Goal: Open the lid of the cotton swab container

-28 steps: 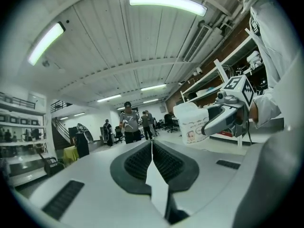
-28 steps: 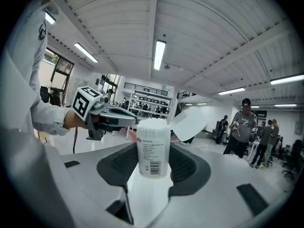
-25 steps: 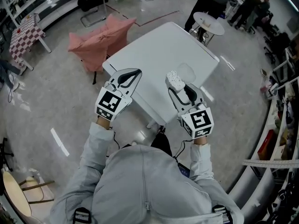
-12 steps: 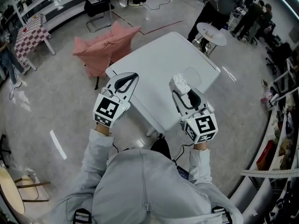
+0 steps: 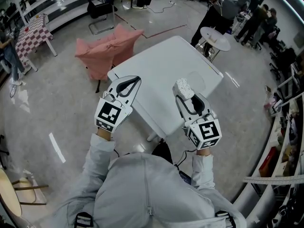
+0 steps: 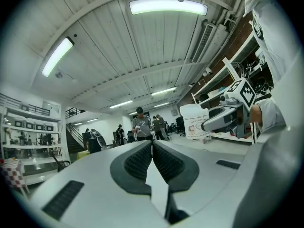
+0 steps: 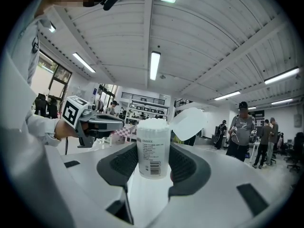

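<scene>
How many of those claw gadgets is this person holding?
2. The left claw, at the head view's left, is shut and empty; the right claw is clamped on the cotton swab container, lid open.

The person wears a pale grey sweatshirt (image 5: 147,189) with a centre seam down the back, its left sleeve (image 5: 98,148) and right sleeve (image 5: 201,167) loosely creased and ending in ribbed cuffs. Black strap buckles (image 5: 83,219) sit low on the shoulders. A thin black cable (image 5: 182,156) runs beside the right sleeve. The left gripper (image 5: 137,79) and right gripper (image 5: 186,97) have smooth, light grey, rounded shells with black ribbed pads (image 6: 137,163). Each carries a white cube printed with black square markers: the left cube (image 5: 110,114) and the right cube (image 5: 205,131).
</scene>
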